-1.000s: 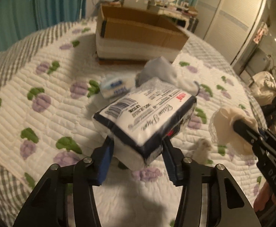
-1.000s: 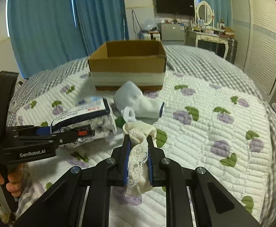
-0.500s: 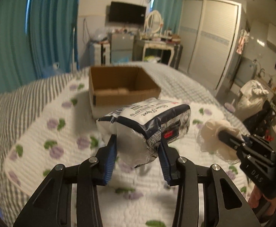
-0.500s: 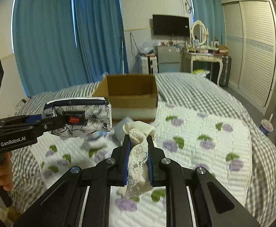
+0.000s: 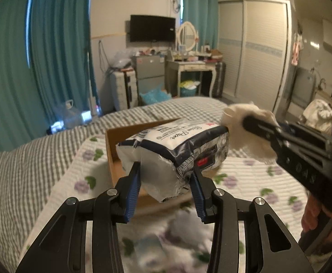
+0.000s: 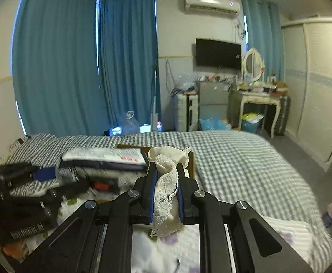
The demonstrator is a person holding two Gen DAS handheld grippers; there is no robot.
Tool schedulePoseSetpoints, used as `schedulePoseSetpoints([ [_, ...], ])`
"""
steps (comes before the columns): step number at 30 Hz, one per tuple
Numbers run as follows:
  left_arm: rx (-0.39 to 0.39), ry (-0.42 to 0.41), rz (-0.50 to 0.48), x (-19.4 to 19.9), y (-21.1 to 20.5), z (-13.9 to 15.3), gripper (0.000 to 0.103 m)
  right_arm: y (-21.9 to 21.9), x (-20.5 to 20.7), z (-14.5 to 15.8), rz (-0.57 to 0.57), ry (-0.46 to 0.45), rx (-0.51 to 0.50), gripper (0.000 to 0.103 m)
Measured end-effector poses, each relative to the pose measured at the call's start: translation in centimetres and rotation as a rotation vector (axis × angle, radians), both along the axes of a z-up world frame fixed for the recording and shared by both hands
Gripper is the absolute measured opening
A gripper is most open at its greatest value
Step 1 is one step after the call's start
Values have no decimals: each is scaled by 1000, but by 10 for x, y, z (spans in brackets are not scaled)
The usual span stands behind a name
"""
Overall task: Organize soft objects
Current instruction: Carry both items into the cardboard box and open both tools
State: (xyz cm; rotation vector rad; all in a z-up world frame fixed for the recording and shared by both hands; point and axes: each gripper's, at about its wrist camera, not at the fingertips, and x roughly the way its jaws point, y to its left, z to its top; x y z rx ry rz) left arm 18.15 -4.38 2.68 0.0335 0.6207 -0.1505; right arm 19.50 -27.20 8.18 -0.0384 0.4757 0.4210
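Two grippers are both loaded and held up over the bed. The left gripper (image 5: 166, 182) has its blue pads (image 5: 133, 187) pressed into the near end of a plastic-wrapped tissue pack (image 5: 175, 150), white on top with a navy band and a floral side panel; the pack juts forward from the jaws, clear of the bedding. The right gripper (image 6: 166, 182) is nearly closed, its jaws pinching a cream cloth with a lace edge (image 6: 167, 182), whose bunched top rises above the fingertips while the lace strip hangs down between them. In the left wrist view that gripper and its cloth sit just beside the pack's far right corner. Directly behind and below the pack lies an open cardboard box (image 5: 114, 145), resting on the white quilt with purple and green flowers (image 5: 81, 170), which covers a grey checked bedspread (image 6: 234, 159). Blurred pale items lie on the quilt beneath the left gripper. Beyond the bed stand teal curtains (image 5: 59, 68), a wall television (image 6: 218, 53), a dressing table with an oval mirror (image 6: 253, 64) and a white wardrobe (image 5: 254, 45).
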Motion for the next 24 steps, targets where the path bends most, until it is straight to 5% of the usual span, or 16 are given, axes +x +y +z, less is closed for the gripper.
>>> schedulePoseSetpoints([
  [6, 48, 59, 12, 62, 5, -41, 41, 14, 82, -46, 16, 160, 69, 15],
  [10, 74, 63, -20, 71, 2, -56, 47, 17, 99, -67, 9, 196, 55, 15],
  [11, 78, 54, -29, 71, 2, -58, 49, 16, 99, -69, 7, 199, 57, 18],
  [13, 76, 53, -31, 69, 1, -59, 61, 13, 100, -71, -3, 210, 63, 50],
  [16, 70, 37, -3, 62, 2, -52, 84, 6, 89, -62, -31, 185, 63, 62],
  [24, 98, -67, 22, -7, 9, 20, 84, -27, 20, 18, -91, 93, 35, 68],
])
